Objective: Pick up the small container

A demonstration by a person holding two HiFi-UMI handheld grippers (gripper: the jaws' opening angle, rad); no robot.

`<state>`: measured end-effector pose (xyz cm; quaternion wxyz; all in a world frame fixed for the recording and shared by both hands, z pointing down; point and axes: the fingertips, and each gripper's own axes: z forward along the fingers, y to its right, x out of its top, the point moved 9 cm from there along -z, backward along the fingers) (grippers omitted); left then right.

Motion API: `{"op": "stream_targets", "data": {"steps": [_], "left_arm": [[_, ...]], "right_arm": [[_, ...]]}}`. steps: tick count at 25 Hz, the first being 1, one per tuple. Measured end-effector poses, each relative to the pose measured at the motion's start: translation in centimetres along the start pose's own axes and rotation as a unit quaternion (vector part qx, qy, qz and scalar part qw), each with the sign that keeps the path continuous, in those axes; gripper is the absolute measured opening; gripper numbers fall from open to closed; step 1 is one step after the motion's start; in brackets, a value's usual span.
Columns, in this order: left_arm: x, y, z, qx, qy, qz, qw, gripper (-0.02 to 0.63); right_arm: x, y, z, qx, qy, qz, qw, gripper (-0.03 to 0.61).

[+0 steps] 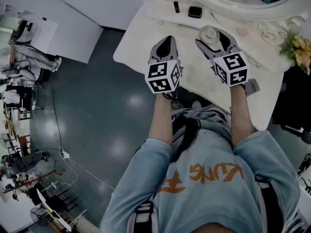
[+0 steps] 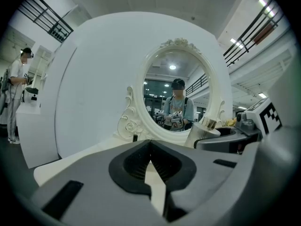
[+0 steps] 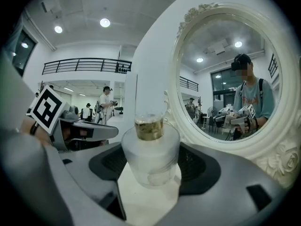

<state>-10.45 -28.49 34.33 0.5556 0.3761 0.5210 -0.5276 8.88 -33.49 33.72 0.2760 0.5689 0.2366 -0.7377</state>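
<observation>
The small container [image 3: 150, 149] is a frosted jar with a gold neck and a clear cap. It sits between the jaws of my right gripper [image 3: 150, 171], which is shut on its sides. In the head view the small container [image 1: 210, 33] shows as a round pale top inside the right gripper [image 1: 214, 37], over the white vanity table [image 1: 141, 38]. I cannot tell whether its base touches the table. My left gripper [image 1: 167, 40] hovers beside it to the left, shut and empty; its jaws meet in the left gripper view [image 2: 150, 147].
An oval mirror in an ornate white frame [image 1: 265, 18] stands at the table's back. A small black box [image 1: 195, 11] and a black stick [image 1: 176, 7] lie near it. Flowers [image 1: 300, 50] are at the right. The table's left edge [image 1: 121, 47] drops to dark floor.
</observation>
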Motion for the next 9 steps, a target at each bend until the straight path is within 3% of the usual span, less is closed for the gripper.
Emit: {"op": "stream_targets", "data": {"steps": [9], "left_arm": [[0.27,0.06,0.33,-0.005,-0.004,0.002,1.0,0.021]], "right_arm": [[0.3,0.11,0.07,-0.001,-0.001,0.001,1.0,0.328]]}}
